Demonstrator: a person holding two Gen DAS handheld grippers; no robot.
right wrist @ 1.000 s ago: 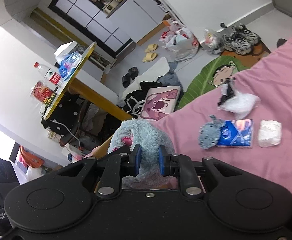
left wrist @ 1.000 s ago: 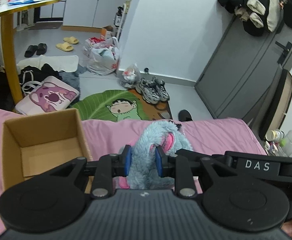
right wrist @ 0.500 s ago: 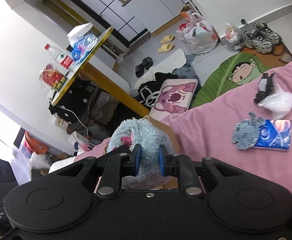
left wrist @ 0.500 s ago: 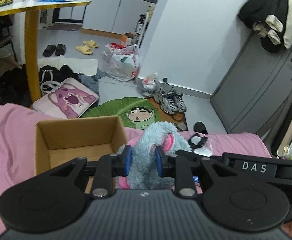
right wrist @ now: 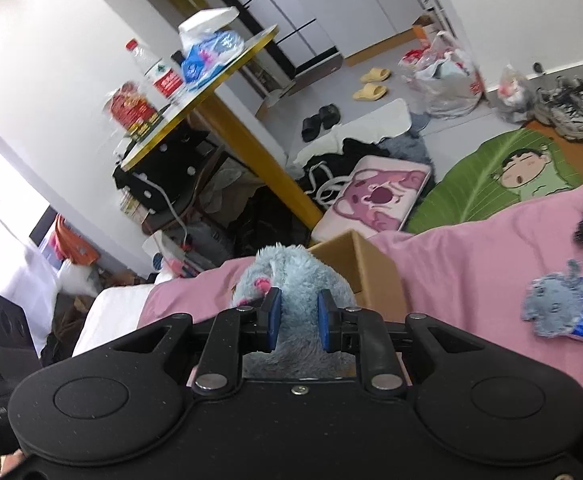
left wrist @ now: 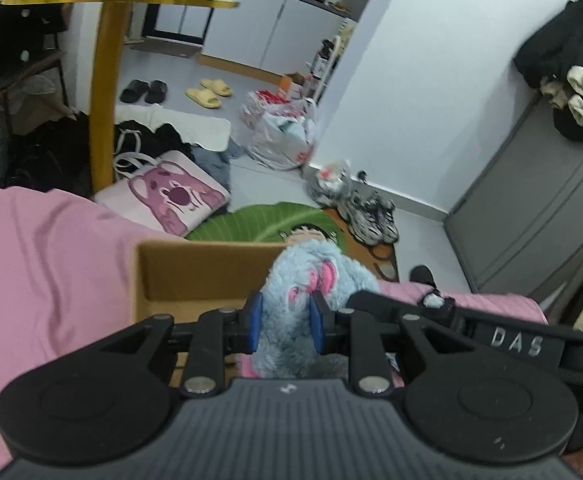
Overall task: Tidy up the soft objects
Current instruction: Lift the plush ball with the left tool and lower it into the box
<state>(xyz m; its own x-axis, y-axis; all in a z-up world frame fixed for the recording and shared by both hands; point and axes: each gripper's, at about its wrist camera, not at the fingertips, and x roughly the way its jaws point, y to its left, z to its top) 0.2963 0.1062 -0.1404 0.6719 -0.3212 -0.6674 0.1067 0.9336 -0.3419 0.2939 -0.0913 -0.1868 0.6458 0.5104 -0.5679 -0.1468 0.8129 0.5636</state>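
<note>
On the pink bed (left wrist: 43,248), both grippers (left wrist: 284,320) (right wrist: 296,318) clench the blue plush toy (left wrist: 315,280) beside the open box's rim (left wrist: 211,246).

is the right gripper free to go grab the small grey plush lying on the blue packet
Probably not yet. The right gripper is shut on the blue plush toy, shared with the left gripper. The small grey plush lies uncovered on the pink bedsheet, so nothing else blocks it.

Fluffy plush toy (left wrist: 291,320), matt cardboard box (left wrist: 195,272)
</note>
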